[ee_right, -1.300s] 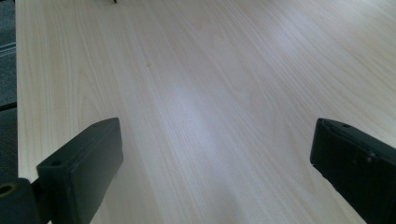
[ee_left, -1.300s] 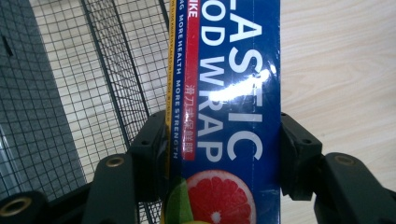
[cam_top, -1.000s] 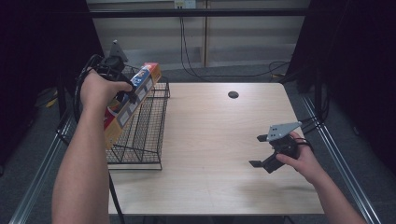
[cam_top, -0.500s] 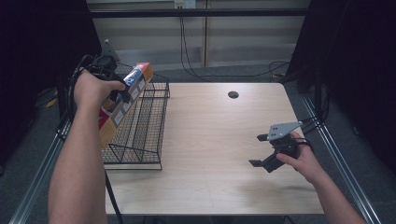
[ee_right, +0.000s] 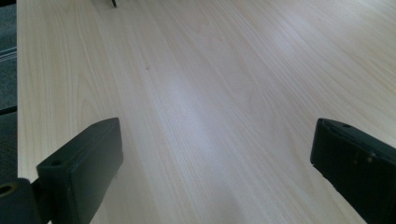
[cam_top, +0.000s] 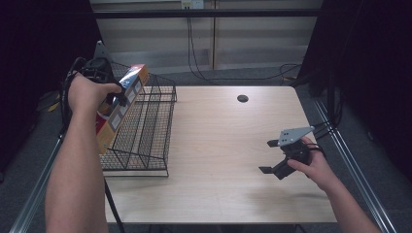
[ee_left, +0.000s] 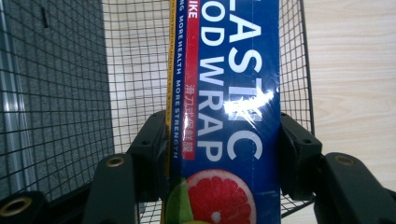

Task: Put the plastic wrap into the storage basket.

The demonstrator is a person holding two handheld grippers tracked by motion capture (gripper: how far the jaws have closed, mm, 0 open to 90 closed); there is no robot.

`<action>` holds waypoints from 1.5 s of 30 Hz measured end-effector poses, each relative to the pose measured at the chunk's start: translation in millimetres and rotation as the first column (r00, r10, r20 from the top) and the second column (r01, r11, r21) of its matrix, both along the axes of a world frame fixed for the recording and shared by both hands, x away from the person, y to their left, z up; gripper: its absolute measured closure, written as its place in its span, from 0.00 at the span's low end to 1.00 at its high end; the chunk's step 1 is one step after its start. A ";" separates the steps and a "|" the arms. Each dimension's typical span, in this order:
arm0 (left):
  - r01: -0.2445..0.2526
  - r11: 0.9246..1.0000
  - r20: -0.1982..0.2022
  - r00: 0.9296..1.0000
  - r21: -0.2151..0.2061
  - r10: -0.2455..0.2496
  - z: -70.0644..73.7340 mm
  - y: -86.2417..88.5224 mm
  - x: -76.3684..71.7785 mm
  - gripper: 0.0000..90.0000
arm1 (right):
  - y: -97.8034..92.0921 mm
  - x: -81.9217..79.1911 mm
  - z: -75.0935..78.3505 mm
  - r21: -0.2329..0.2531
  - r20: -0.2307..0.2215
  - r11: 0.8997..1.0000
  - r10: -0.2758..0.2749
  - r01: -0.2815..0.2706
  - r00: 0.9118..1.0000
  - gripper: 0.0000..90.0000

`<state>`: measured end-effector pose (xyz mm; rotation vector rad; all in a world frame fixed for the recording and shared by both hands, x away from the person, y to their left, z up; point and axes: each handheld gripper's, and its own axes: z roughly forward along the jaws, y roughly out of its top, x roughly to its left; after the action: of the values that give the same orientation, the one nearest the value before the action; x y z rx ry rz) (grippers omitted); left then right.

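A long box of plastic food wrap [cam_top: 120,106], blue, red and orange with a grapefruit picture [ee_left: 229,116], is held tilted over the left side of the black wire rack [cam_top: 145,131]. My left gripper [cam_top: 116,99] is shut on the box, its jaws pressing both long sides [ee_left: 224,154]. My right gripper [cam_top: 270,156] hovers low over the right part of the wooden table [cam_top: 223,150], jaws wide open with nothing between them [ee_right: 215,154].
A dark round hole [cam_top: 242,98] sits in the table near its far edge. Cables [cam_top: 204,63] lie on the floor behind the table. Metal rails [cam_top: 350,160] run along both table sides. Bare wood [ee_right: 196,93] stretches ahead of the right gripper.
My left gripper has carried the food wrap box a little to the left and lower, toward the rack's left side. The right gripper has stayed where it was.
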<state>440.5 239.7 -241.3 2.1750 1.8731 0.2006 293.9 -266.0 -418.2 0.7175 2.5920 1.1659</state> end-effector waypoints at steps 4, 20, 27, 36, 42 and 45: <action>-0.020 1.000 0.007 1.000 0.003 0.020 1.0 4.7 -0.6 0.50 | 0.1 -0.2 0.0 -0.002 0.001 1.000 0.000 0.000 1.000 0.03; -0.108 0.994 0.031 0.994 0.030 0.107 -1.7 19.1 -3.6 0.50 | -0.6 -0.2 -1.2 -0.004 -0.005 1.000 -0.003 0.003 1.000 0.03; -0.135 0.990 0.024 0.991 0.037 0.134 -6.6 23.0 -4.2 0.49 | -0.5 -0.4 -1.4 -0.003 -0.004 1.000 -0.001 0.001 1.000 0.03; -0.142 0.988 0.016 0.990 0.053 0.141 -13.5 27.2 -2.9 0.49 | -0.5 -0.6 -1.4 0.001 0.001 1.000 0.003 -0.003 1.000 0.03; -0.150 0.987 0.011 0.989 0.054 0.150 -19.0 28.7 -2.7 0.49 | -0.6 -0.7 -1.7 -0.001 0.001 1.000 0.000 0.000 1.000 0.03; -0.149 0.987 0.004 0.989 0.057 0.149 -21.7 28.7 -2.4 0.49 | -1.0 -0.4 -1.9 0.002 -0.002 1.000 0.001 -0.001 1.000 0.03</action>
<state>438.0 268.4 -263.0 2.0710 2.0549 0.2858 293.5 -267.0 -420.1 0.7187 2.5936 1.1695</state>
